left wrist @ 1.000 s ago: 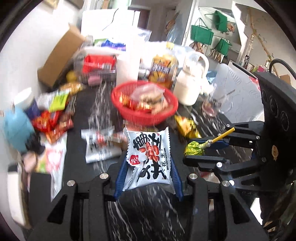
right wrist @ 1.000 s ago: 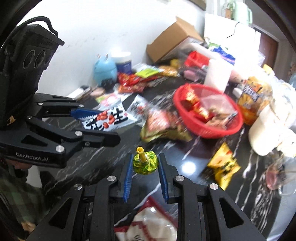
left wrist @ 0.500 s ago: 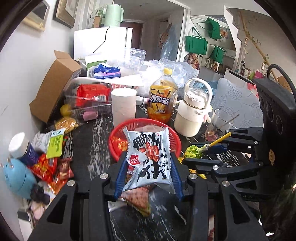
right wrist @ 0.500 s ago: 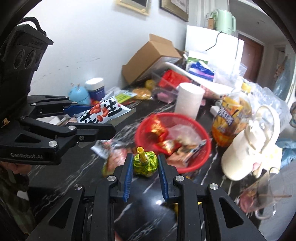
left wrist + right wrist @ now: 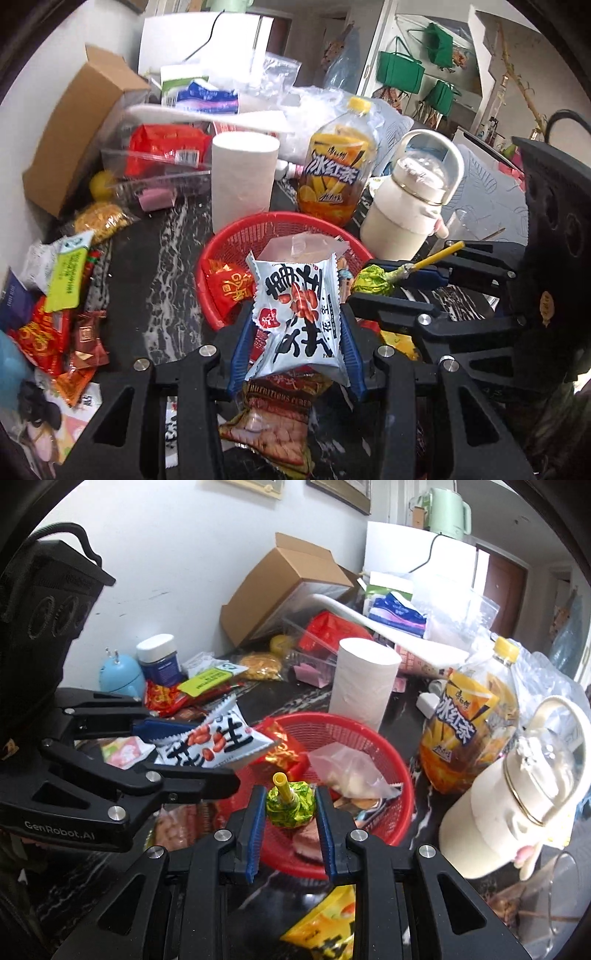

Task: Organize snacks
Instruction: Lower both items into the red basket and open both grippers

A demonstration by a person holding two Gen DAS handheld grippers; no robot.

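- Left hand-held gripper [image 5: 295,332]: clamped on peanut packet [image 5: 299,314], at red basket [image 5: 221,251] rim.
- Right hand-held gripper [image 5: 290,812]: pinching green lollipop [image 5: 290,805], over basket.
- Handling: clear rim first, then release low.

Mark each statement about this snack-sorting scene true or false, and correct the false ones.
1. The left hand-held gripper is shut on a white peanut packet. True.
2. The right hand-held gripper holds nothing. False: it is shut on a green-wrapped lollipop with a yellow stick.
3. The red basket already has snacks in it. True.
4. The roll of white paper lies on its side inside the basket. False: it stands upright on the counter behind the basket.
5. The iced tea bottle has a blue cap. False: its cap is yellow.
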